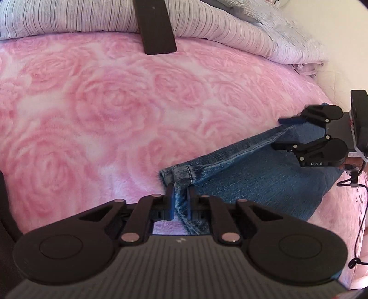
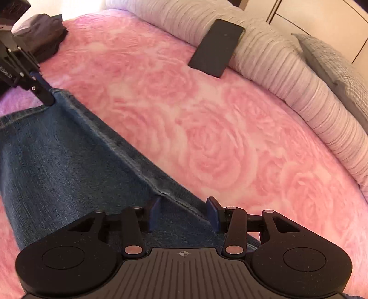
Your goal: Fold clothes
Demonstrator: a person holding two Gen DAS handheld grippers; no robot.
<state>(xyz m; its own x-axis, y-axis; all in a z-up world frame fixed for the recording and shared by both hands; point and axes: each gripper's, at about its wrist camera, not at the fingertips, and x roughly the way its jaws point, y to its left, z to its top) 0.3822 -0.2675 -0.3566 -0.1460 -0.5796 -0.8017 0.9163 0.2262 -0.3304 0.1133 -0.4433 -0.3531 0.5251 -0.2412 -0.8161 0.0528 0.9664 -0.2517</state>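
Left wrist cam: my left gripper (image 1: 180, 202) has its fingers pinched on the hem corner of the jeans (image 1: 241, 181); denim is bunched between the blue pads, so it's clamped on fabric; the jeans run from that hem up and to the right across the pink rose-pattern blanket (image 1: 103, 115); at the far right I see my right gripper (image 1: 286, 133), fingers spread apart, one above and one below the denim edge; a black phone-like slab (image 1: 156, 25) leans on the striped pillow (image 1: 57, 18) at the top; a grey textured pillow (image 1: 276, 25) sits further right, next to the wall.

Right wrist cam: my right gripper (image 2: 182, 212) is wide open w/ the jeans (image 2: 69, 161) seam passing between the pads; neither pad clearly touches the cloth, can't tell for sure; the denim fills the lower-left, lying flat on the blanket (image 2: 207, 115); top left, the left gripper (image 2: 47, 97) tips sit on the jeans' far corner; behind it lies a dark grey bundle of cloth (image 2: 43, 34); the black slab (image 2: 217, 47) rests against the striped pillow (image 2: 287, 76); grey pillow (image 2: 333, 66) at right.
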